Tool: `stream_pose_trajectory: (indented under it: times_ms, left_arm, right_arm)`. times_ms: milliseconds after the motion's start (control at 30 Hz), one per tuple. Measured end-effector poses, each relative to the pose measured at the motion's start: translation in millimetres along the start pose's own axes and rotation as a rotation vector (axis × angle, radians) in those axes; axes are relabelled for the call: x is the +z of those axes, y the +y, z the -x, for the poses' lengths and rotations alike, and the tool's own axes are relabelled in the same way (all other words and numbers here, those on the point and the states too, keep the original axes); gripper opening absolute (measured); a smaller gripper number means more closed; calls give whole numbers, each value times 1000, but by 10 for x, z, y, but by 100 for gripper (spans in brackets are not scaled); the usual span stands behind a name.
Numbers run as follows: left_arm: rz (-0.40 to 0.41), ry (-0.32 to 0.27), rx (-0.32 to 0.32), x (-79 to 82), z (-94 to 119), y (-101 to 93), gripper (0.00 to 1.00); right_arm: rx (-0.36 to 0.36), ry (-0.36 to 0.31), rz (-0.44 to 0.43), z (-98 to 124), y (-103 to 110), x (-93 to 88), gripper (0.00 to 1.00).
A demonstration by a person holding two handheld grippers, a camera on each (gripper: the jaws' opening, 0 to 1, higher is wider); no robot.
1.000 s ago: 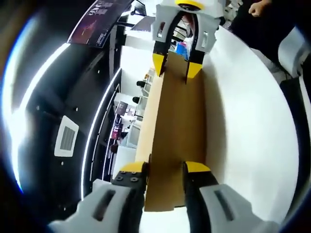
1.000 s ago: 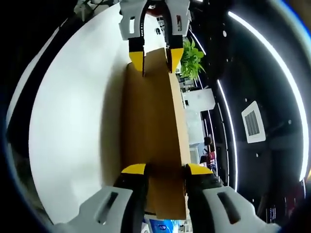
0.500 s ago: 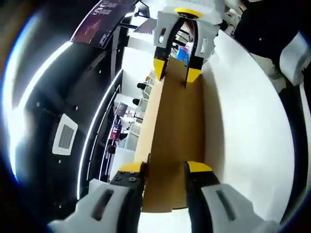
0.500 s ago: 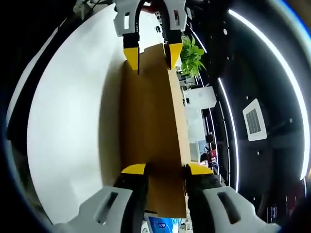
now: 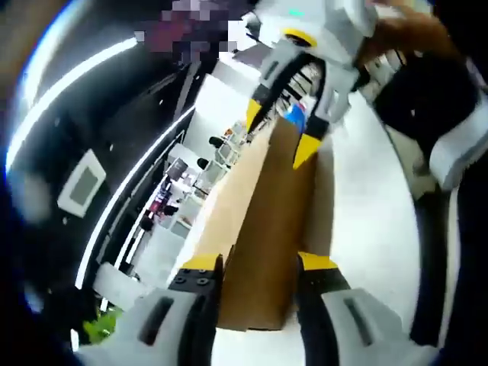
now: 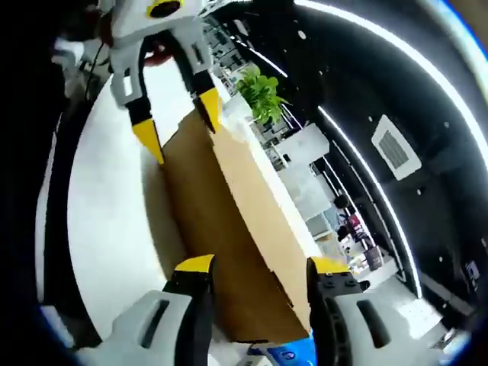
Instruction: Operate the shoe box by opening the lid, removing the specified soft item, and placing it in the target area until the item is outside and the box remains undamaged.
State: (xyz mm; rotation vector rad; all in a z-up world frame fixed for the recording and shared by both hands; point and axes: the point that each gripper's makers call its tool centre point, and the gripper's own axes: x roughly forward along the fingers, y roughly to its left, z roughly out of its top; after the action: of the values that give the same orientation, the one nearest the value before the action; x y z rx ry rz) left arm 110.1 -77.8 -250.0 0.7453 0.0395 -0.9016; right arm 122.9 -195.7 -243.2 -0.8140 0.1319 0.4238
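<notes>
While both cameras rolled steeply, the left tool [image 5: 252, 264] stood with its yellow-tipped jaws on either side of one end of the brown cardboard lid [image 5: 263, 229], seemingly pressed against its edges, so it appeared to grip that end. At the far end of the same panel, in the left gripper view, the right tool [image 5: 280, 131] straddled the opposite edge, a person's hand [image 5: 404, 34] showing behind it, blurred.

From the right gripper view the arrangement mirrored: the right tool [image 6: 263, 265] had its jaws set about the near end of the lid [image 6: 221, 221], and the left tool [image 6: 177, 122] held the far end with its tips on each side of the cardboard. The lid hung between the two tools above the white desk [image 6: 107, 221], tilted in both views; whether it touched the desk could not be told. Beyond it stood a green plant [image 6: 261, 91], and long bright light strips [image 6: 381, 46] crossed a dark ceiling.
</notes>
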Motion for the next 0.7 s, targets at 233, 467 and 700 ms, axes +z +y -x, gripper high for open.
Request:
stream_pose_trajectory:
  times_ms: [233, 467, 700]
  left_arm:
    - [332, -70, 8, 12, 544, 241, 59]
    - [493, -83, 74, -69, 1149, 415, 73]
    - [642, 13, 181, -478, 1766, 560, 92]
  right_arm:
    - [71, 3, -328, 193, 79, 31, 64]
    - [105, 3, -500, 312, 155, 110, 74]
    - [132, 12, -522, 553, 234, 170, 78]
